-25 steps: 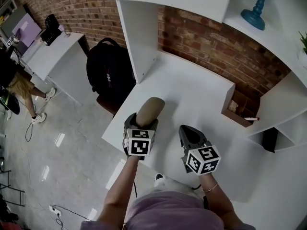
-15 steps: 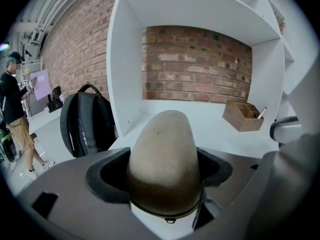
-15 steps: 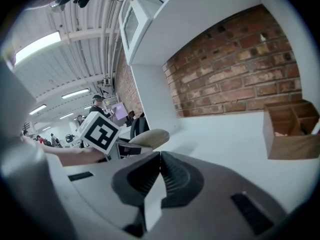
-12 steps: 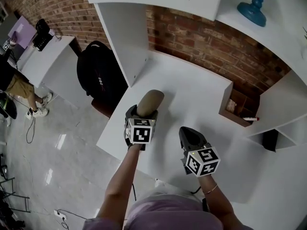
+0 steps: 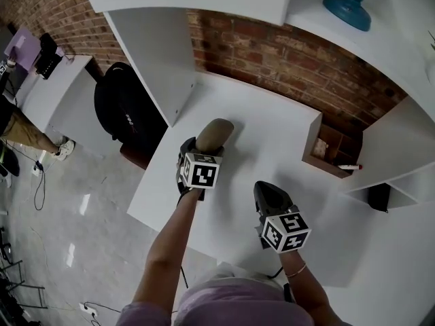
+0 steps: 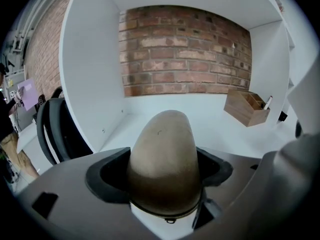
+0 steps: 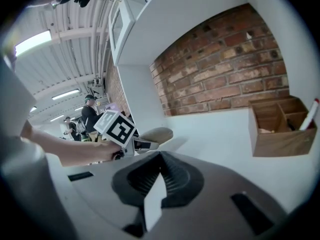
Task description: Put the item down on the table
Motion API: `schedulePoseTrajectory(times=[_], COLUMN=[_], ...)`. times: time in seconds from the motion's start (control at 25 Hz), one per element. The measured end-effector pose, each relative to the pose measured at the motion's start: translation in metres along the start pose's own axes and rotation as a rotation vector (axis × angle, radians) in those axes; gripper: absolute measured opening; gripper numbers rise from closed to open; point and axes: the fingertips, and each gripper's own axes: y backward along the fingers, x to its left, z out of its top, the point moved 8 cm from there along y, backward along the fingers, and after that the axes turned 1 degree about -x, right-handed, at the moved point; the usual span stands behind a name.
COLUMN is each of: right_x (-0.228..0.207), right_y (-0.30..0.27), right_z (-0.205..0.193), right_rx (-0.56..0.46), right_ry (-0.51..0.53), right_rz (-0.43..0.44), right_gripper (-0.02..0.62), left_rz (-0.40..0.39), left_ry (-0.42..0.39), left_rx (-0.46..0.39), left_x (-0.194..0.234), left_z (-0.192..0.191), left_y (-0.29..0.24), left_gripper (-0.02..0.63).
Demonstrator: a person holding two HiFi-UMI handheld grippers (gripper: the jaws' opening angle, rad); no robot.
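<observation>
A tan, egg-shaped item (image 5: 215,132) sticks out forward from my left gripper (image 5: 204,148), which is shut on it over the left part of the white table (image 5: 272,131). In the left gripper view the item (image 6: 165,159) fills the space between the jaws of the left gripper (image 6: 165,184). Seen from the right gripper view, the item (image 7: 157,134) hangs a little above the tabletop with its shadow beneath. My right gripper (image 5: 269,193) hovers near the table's front edge, to the right of the left one. The right gripper (image 7: 159,176) is shut with nothing in it.
A wooden organiser box (image 5: 326,151) with a red-tipped pen stands at the table's right, against the brick wall. A white upright panel (image 5: 153,53) bounds the table on the left, with a black backpack (image 5: 126,111) beyond it. A blue lamp base (image 5: 350,2) stands on the shelf above.
My left gripper has carried the tan item a little farther forward over the table. The right gripper has stayed near the front edge.
</observation>
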Motion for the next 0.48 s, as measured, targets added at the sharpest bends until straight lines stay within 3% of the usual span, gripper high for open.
schedulePoseTrajectory(times=[0.48], right_x=[-0.025], right_y=[0.008], right_z=[-0.003], right_rx=[0.003], right_ry=[-0.034], right_rz=[-0.055], right_gripper=[-0.003], left_rz=[-0.008], left_ry=[-0.075], left_rx=[0.034], left_x=[-0.006], left_z=[0.017], left_y=[-0.049], left_gripper=[0.387])
